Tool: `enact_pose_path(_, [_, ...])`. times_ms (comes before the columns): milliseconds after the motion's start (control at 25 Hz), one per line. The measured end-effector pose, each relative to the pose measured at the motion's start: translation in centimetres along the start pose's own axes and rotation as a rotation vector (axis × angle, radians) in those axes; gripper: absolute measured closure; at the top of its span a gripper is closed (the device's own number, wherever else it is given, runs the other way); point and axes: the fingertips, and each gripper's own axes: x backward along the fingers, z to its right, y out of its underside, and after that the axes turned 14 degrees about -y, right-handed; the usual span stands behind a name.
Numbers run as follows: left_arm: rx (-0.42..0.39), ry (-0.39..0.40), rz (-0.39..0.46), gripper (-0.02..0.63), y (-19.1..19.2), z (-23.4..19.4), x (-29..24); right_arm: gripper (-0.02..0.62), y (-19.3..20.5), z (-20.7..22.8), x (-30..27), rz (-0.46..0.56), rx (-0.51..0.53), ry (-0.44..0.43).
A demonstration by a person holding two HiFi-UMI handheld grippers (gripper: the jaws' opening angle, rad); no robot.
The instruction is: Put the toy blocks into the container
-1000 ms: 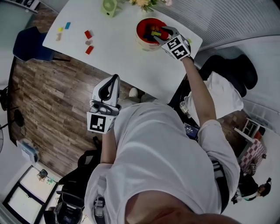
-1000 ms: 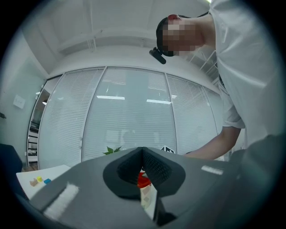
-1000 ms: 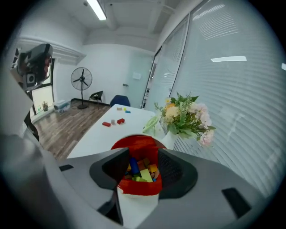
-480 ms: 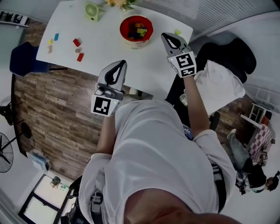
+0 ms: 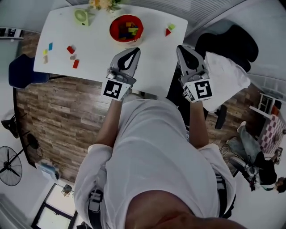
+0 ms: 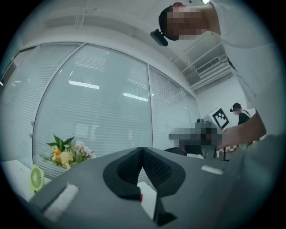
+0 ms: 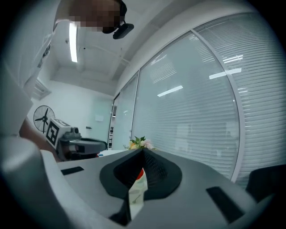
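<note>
The red bowl (image 5: 126, 27) stands on the white table (image 5: 98, 58) with several coloured blocks inside. To its right lie a red block (image 5: 168, 32) and a green block (image 5: 171, 27). At the table's left end lie a blue block (image 5: 50, 46), a yellow block (image 5: 45, 52) and red blocks (image 5: 70, 49). My left gripper (image 5: 135, 49) (image 6: 142, 150) hovers over the table's near edge below the bowl, shut and empty. My right gripper (image 5: 183, 48) (image 7: 143, 152) is off the table's right corner, shut, with nothing held.
A small green fan (image 5: 81, 16) (image 6: 36, 176) and a bunch of flowers (image 5: 102, 3) (image 6: 67, 154) stand at the table's far edge. A blue chair (image 5: 22, 71) sits at the left end. A black chair with a white cloth (image 5: 228, 76) is at the right.
My right gripper was open over the red bowl; it has pulled back off the table's right corner and shut. My left gripper has moved forward from my body to the table's near edge.
</note>
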Motion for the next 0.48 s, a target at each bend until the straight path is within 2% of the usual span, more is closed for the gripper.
enact_pose_path(360, [-0.038,0.151,-0.085,0.606,8.4,5.0,-9.5,0.594,-1.2,0.5,7.1,0.01,-0.072,0.137])
enact_pose_path(480, [-0.042,0.194,-0.135,0.565,12.0,6.5,-12.6,0.594,-0.3,0.8,8.8,-0.019,-0.093,0.177])
